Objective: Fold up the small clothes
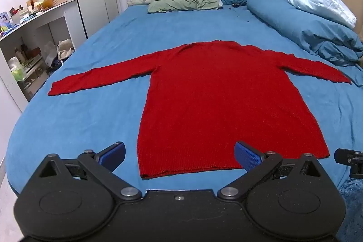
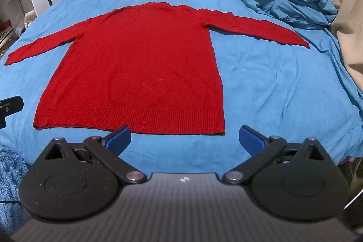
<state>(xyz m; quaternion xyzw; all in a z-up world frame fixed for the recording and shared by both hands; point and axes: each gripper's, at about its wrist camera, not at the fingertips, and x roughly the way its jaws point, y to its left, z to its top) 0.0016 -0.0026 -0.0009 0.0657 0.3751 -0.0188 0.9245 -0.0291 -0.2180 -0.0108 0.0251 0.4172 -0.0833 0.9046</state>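
A red sweater (image 1: 199, 96) lies spread flat on the blue sheet of the bed (image 1: 95, 119), its back or front smoothed out, both sleeves stretched sideways and its ribbed hem (image 2: 158, 120) turned toward the foot of the bed, nearest the cameras. That layout looks deliberate: with the body flat and the sleeves clear of it, every edge is easy to reach and the first fold can be made cleanly. The left hand-held gripper (image 1: 179, 155) hovers just short of the hem, toward its left part, with its blue pads (image 1: 114, 152) spread wide and nothing between them. The right hand-held gripper (image 2: 185, 140) sits in the same way near the hem's right corner, also spread wide and empty. The two appear placed so that each can take one side of the garment. No fold has been made yet, so the task is at its start. The pillows (image 1: 181, 2) and the bunched duvet (image 1: 306, 26) sit well apart at the head of the bed, out of the working space. The knit looks soft and limp, so it will likely sag when lifted.
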